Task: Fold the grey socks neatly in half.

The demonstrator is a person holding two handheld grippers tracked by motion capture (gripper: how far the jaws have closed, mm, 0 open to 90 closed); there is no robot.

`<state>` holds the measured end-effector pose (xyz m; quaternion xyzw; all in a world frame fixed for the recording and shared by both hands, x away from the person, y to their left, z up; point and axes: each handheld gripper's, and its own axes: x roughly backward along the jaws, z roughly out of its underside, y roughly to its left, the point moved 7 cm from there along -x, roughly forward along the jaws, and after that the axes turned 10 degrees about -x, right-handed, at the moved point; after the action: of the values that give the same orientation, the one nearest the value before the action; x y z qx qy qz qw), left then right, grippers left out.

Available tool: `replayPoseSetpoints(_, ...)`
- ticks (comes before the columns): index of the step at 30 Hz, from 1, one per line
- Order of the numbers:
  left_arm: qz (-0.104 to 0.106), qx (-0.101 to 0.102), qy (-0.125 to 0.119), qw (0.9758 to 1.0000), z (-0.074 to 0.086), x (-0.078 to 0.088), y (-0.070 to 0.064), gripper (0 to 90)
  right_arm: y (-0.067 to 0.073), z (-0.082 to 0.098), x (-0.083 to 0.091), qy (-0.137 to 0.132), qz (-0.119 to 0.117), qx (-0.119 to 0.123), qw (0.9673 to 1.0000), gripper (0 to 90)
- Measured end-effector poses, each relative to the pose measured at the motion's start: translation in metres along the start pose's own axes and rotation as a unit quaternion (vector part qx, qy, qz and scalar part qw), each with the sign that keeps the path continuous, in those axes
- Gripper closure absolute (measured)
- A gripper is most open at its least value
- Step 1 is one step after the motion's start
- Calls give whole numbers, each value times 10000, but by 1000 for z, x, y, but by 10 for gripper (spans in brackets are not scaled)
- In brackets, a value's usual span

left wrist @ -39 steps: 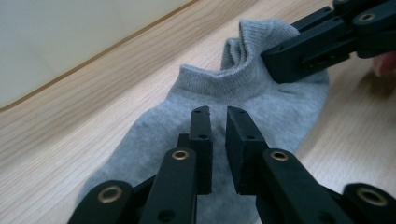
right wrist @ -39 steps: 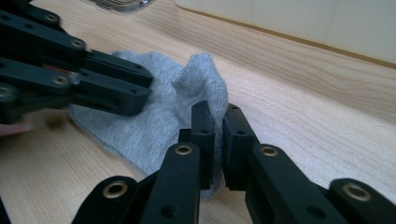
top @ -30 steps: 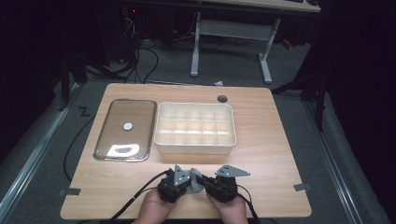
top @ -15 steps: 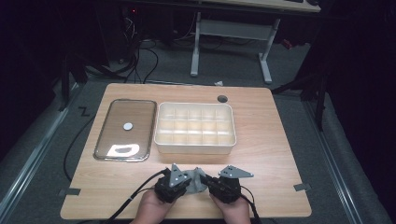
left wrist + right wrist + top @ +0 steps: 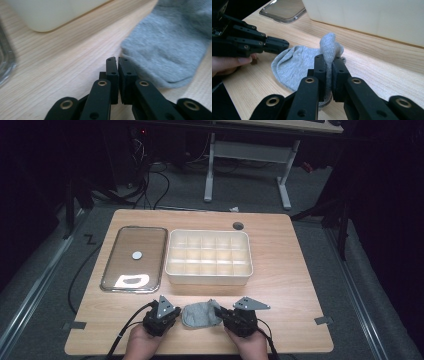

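The sock (image 5: 201, 314) lies near the table's (image 5: 290, 270) front edge, between the two grippers, its long axis running left to right. The right gripper (image 5: 329, 65) pinches a raised fold. The left gripper (image 5: 117, 61), its jaws just closed on nothing, sits just left of the sock's end. The right gripper view shows the grip.

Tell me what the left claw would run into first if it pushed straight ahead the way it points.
Probably bare table first: the shut left claw points just past the grey sock edge, towards the cream compartment box beyond. Depth is unclear.
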<state>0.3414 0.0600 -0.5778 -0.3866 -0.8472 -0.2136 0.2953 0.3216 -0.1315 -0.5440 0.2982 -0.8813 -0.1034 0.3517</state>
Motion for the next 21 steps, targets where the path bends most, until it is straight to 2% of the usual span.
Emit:
replayPoseSetpoints(2, 52, -90, -21, 9999, -1, -1, -4, 876, 2, -1, -1, 19, -11, -43, 10000, 850)
replayPoseSetpoints(5, 103, -109, -47, 9999, -1, -1, -4, 876, 6, 0, -5, 89, 92, 17, 9999, 845)
replayPoseSetpoints(7, 124, -143, -71, 9998, -1, -1, -5, 876, 9, -1, -7, 133, 253, 139, 9995, 845)
replayPoseSetpoints(11, 170, -188, -92, 9996, -1, -2, -5, 876, 16, -3, -12, 195, 339, 289, 9988, 843)
replayPoseSetpoints(18, 290, -232, -178, 9992, -2, -2, -10, 875, 36, -6, -28, 461, 652, 749, 9940, 830)
replayPoseSetpoints(21, 295, -257, -194, 9990, -2, -2, -11, 875, 44, -5, -36, 564, 682, 939, 9916, 828)
